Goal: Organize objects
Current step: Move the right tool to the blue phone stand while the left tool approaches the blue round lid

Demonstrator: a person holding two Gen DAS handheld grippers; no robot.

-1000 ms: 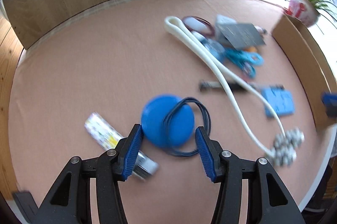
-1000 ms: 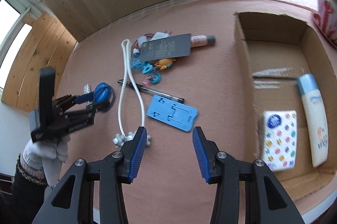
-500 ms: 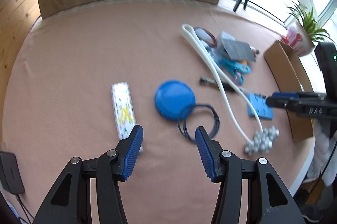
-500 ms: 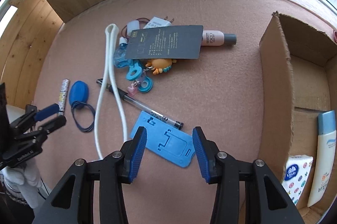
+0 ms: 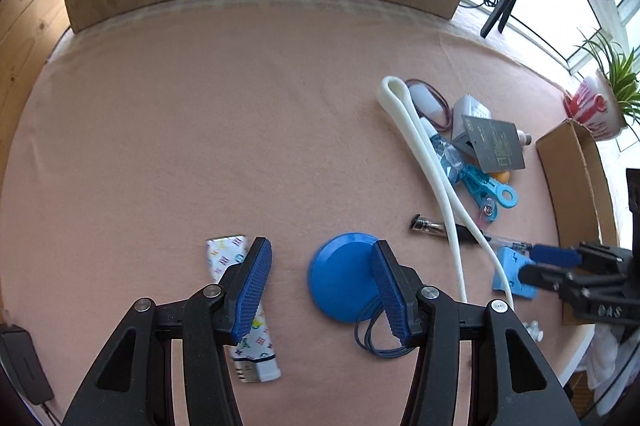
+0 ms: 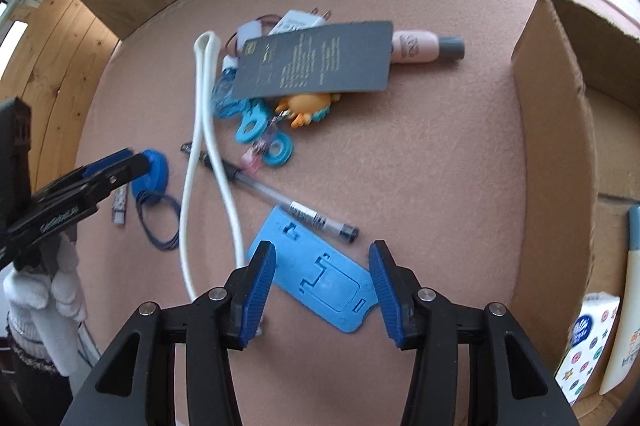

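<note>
My left gripper (image 5: 320, 251) is open just above the pink table cover. A round blue disc (image 5: 340, 278) lies in front of its right finger, with a dark blue cord loop (image 5: 372, 340) beside it. A patterned white tube (image 5: 226, 258) lies partly under the left finger. My right gripper (image 6: 320, 260) hangs open right over a light blue phone stand (image 6: 320, 278). A clear pen (image 6: 280, 198) and a long white cord (image 6: 204, 146) lie just beyond it. From the left wrist view the right gripper (image 5: 532, 262) sits at the far right over the stand (image 5: 514, 276).
A pile lies mid-table: a dark card (image 6: 316, 62), a pink bottle (image 6: 416, 46), an orange toy (image 6: 308, 106) and blue clips (image 6: 248, 122). An open cardboard box (image 6: 552, 146) on the right holds a tissue pack (image 6: 588, 342) and a white bottle (image 6: 626, 306). A gloved hand (image 6: 44, 290) holds the left gripper (image 6: 138, 160).
The left gripper drew back from the blue disc, then came close again, staying open. The right gripper moved in low over the blue phone stand, also open.
</note>
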